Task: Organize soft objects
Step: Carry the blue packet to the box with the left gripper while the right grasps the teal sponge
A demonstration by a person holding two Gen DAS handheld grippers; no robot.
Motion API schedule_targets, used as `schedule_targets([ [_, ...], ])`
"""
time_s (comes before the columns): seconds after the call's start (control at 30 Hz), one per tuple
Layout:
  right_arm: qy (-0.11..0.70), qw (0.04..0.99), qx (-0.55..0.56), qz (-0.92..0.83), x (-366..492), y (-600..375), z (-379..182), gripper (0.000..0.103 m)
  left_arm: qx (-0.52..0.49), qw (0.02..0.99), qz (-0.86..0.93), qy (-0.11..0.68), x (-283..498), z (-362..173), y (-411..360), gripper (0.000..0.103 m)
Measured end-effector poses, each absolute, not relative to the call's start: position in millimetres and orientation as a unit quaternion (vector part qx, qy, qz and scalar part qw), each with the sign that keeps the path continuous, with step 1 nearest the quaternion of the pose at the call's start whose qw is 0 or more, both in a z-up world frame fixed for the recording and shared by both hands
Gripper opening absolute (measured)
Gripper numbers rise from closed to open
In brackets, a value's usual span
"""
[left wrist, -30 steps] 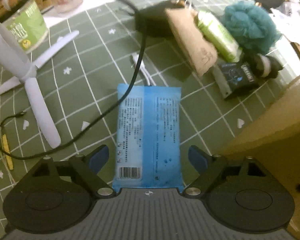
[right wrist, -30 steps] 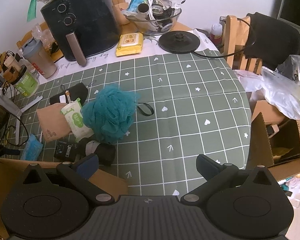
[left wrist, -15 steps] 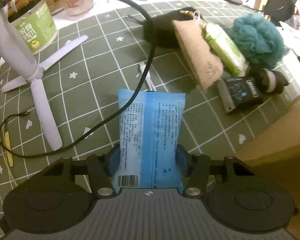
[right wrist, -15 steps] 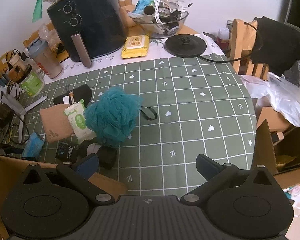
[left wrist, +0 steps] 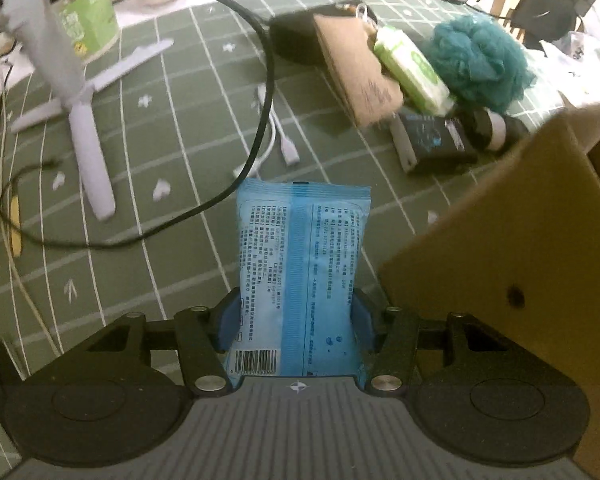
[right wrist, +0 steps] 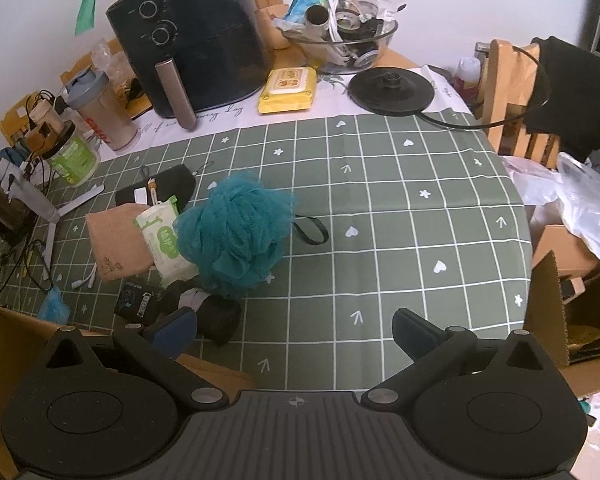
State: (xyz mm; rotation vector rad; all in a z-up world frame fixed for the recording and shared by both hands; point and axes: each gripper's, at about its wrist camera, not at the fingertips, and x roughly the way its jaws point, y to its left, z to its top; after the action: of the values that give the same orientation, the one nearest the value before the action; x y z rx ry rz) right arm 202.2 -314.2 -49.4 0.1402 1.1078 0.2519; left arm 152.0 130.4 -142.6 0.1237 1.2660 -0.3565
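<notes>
Blue wipes pack [left wrist: 300,276] sits clamped in the left gripper [left wrist: 296,320], both blue finger pads [left wrist: 225,322] pressing into its sides near the barcode end, and the pack stands up off the green gridded tablecloth [left wrist: 172,264] with its far sealed edge pointing away. Cardboard box [left wrist: 512,256] looms close on the right of that pack, its flap just beside the held packet. A black cable [left wrist: 260,136] loops across the cloth beyond the pack, and a white tripod stand [left wrist: 84,120] spreads its legs to the left. Further back in the left wrist view lies the cluster of soft things: tan cloth pouch [left wrist: 360,76], green-and-white wipes pack [left wrist: 412,68] leaning on it, teal bath pouf [left wrist: 480,60] to the right, a black packet [left wrist: 436,136] and a rolled black sock [left wrist: 496,130] in front.

Over to the right gripper [right wrist: 296,330]: its fingers are spread wide apart with nothing between them, hovering above the near edge of the table. From here the teal bath pouf sits mid-table, touching the green-and-white wipes pack, with the rolled black sock just in front of it. A black air fryer [right wrist: 196,40], a yellow wipes pack [right wrist: 288,90] and a glass bowl [right wrist: 340,44] of odds and ends line the back of the table.
</notes>
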Motion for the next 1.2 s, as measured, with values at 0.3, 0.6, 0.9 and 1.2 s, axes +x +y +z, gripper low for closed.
schedule_targets([
  [0.3,0.508,0.847,0.048,0.148,217,-310,-50,0.103,0.029,0.818,-0.131,0.559,128,-107,135,0.055],
  [0.6,0.5,0.845,0.017,0.188,237,-299,-65,0.103,-0.008,0.86,-0.09,0.502,114,-43,141,0.055],
  [0.9,0.496,0.833,0.015,0.244,272,-280,-90,0.103,-0.054,0.877,-0.078,0.47,109,6,127,0.055],
  [1.2,0.509,0.818,0.021,0.268,309,-250,-128,0.103,-0.075,0.884,-0.09,0.452,94,23,102,0.055],
])
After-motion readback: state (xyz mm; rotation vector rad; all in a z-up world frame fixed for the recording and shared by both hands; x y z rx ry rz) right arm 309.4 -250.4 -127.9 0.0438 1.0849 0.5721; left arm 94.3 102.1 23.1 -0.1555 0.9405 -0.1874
